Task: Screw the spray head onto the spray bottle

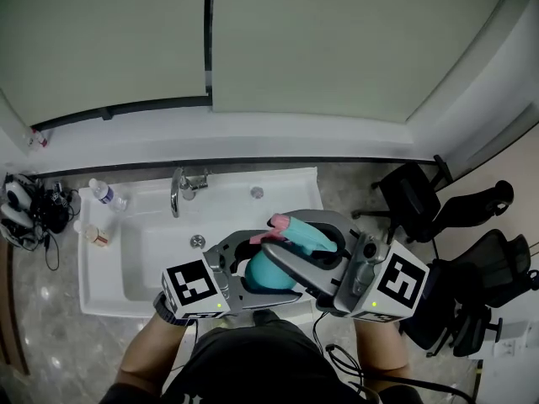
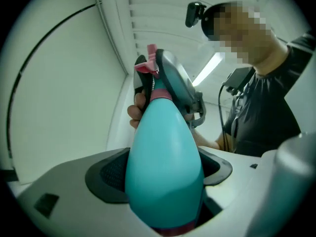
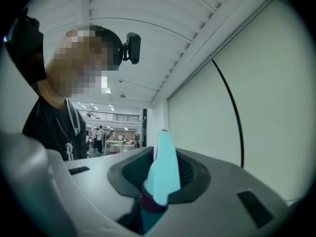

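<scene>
The smooth teal plastic spray bottle hangs in the air over the white sink, at 6 o'clock in the head view. The left gripper squeezes its fat round belly. The right gripper is clamped on the teal spray head with the pink trigger, which sits at 1 o'clock from the bottle, right on its top. The bottle looks light and slippery, and its thin wall may squish. It is best to hold the wide belly firmly but not too hard, and to turn the head low down, where it looks stiff.

Left hand-held gripper clamped on spray bottle, right hand-held gripper clamped on spray head
</scene>
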A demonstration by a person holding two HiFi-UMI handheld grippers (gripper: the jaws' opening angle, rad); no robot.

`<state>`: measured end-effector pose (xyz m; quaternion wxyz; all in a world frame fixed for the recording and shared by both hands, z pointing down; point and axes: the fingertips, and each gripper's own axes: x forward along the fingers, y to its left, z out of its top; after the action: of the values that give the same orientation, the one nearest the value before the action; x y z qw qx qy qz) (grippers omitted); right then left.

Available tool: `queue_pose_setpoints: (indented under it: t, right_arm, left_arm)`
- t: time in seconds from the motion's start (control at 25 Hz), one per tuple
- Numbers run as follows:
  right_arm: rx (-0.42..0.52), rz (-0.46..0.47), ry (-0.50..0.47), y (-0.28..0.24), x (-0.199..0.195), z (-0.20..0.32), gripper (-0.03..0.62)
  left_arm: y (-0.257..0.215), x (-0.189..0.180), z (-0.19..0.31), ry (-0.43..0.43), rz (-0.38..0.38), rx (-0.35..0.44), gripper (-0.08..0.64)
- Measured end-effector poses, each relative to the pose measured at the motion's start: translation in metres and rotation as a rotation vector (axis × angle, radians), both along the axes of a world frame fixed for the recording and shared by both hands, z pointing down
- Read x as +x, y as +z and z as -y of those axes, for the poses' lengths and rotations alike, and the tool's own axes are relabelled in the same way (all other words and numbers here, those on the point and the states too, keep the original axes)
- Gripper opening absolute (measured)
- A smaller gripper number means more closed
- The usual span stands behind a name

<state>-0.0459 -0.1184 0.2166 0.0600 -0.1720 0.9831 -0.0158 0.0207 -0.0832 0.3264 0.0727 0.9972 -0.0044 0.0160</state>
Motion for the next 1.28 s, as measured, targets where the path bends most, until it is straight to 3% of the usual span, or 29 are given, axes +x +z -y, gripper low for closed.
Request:
queue_pose_setpoints:
  t: [0.16,0.32,0.44,0.68,0.76,0.88,1.04,1.12,1.2,1.28]
  right_arm:
    - [0.048,-0.053,0.156,0.000,0.004,0.012,0.084]
    - [-0.059,-0.072,0.228,0.016,0.014,0.019,0.083]
    - [-0.086,-0.054,0.315,0.017,0.019,0.026,0.083]
    - [-0.142,0.001,0.511,0.024,0.032,0.045,0.083]
    - [-0.159,0.011,0.555,0.030,0.034,0.049,0.084]
    - [-0.147,-0.014,0.499,0.032,0.027,0.044,0.085]
    - [-0.122,-0.033,0.351,0.021,0.020,0.028,0.261]
    - [-0.077,-0.052,0.261,0.013,0.029,0.015,0.290]
    - [-0.044,-0.058,0.069,0.008,0.046,-0.006,0.290]
    - [-0.038,-0.015,-0.203,0.004,0.058,-0.025,0.290]
  left_arm:
    - [0.003,0.000,0.011,-0.135,0.036,0.047,0.380]
    - [0.010,0.001,0.024,-0.277,0.136,0.150,0.380]
    - [0.012,-0.003,0.033,-0.390,0.197,0.227,0.380]
    - [0.020,-0.008,0.050,-0.585,0.268,0.321,0.380]
    - [0.026,-0.009,0.053,-0.602,0.295,0.319,0.380]
    - [0.027,-0.008,0.049,-0.520,0.265,0.262,0.380]
    - [0.014,-0.012,0.043,-0.392,0.158,0.150,0.380]
    - [0.007,-0.015,0.034,-0.290,0.103,0.115,0.380]
    - [-0.002,-0.015,0.012,-0.113,0.052,0.105,0.380]
    - [-0.012,-0.016,-0.014,0.087,0.001,0.084,0.380]
